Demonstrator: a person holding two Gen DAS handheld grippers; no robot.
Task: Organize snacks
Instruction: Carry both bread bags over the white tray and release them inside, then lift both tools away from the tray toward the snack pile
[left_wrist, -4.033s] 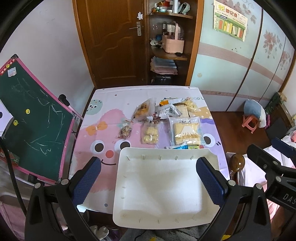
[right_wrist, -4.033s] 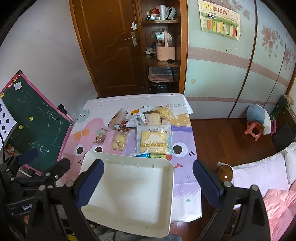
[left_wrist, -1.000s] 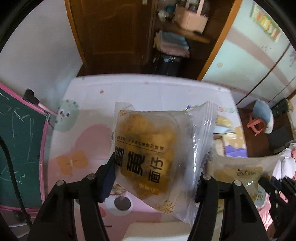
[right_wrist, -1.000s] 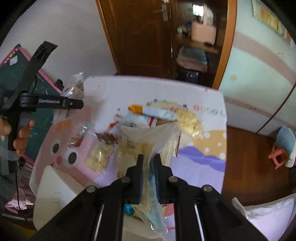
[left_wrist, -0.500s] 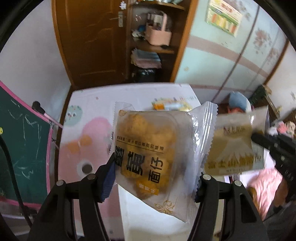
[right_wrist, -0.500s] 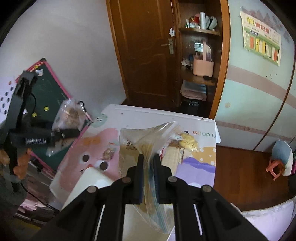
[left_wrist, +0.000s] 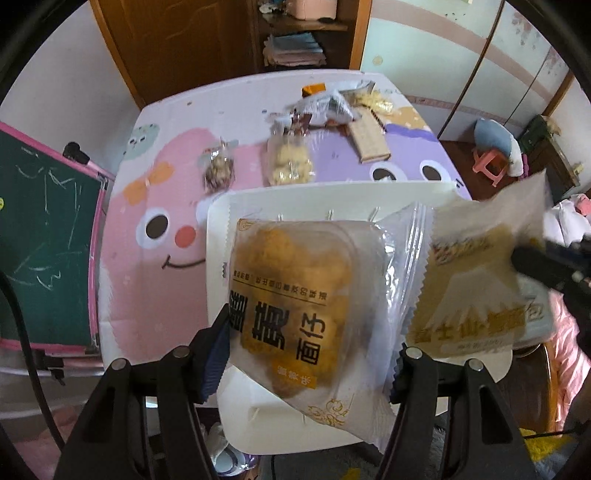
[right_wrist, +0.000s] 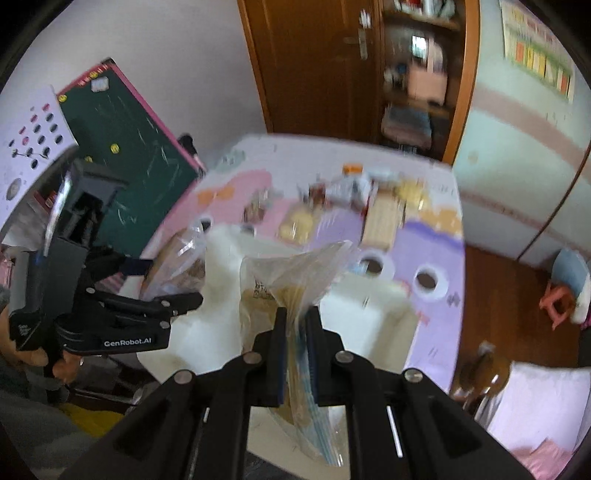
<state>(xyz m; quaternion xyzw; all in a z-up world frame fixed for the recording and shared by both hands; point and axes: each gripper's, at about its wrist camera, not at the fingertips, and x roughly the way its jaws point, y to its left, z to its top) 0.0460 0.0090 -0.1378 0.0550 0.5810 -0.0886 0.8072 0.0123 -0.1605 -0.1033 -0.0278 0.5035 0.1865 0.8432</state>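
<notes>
Snack packets hang in both of our grippers above a white tray (left_wrist: 221, 258) that sits at the near end of a table (left_wrist: 155, 295) covered with a pink and purple cartoon cloth. Our left gripper (left_wrist: 306, 354) is clamped across the width of a clear packet of golden pastry (left_wrist: 295, 295); its blue pads (left_wrist: 216, 350) press on the packet's left and right edges. The packet's long axis runs away from us, tilted a little, with one sealed corner pointing down toward us and the serrated end pointing up to the right. The left gripper points steeply down at the tray. Our right gripper (right_wrist: 297, 354) is squeezed tight on the thin edge of a second packet (right_wrist: 280, 291) printed with a mountain. From the right wrist we see this packet edge-on, standing up and away from the fingers. From the left wrist it (left_wrist: 480, 295) appears face-on, just right of the pastry packet, with its long side roughly level. A hand (right_wrist: 40, 354) grips the left tool's handle at the left of the right wrist view. Further snack packets (left_wrist: 288, 166) lie scattered on the cloth beyond the tray. A green chalkboard (left_wrist: 40, 251) leans at the table's left.
</notes>
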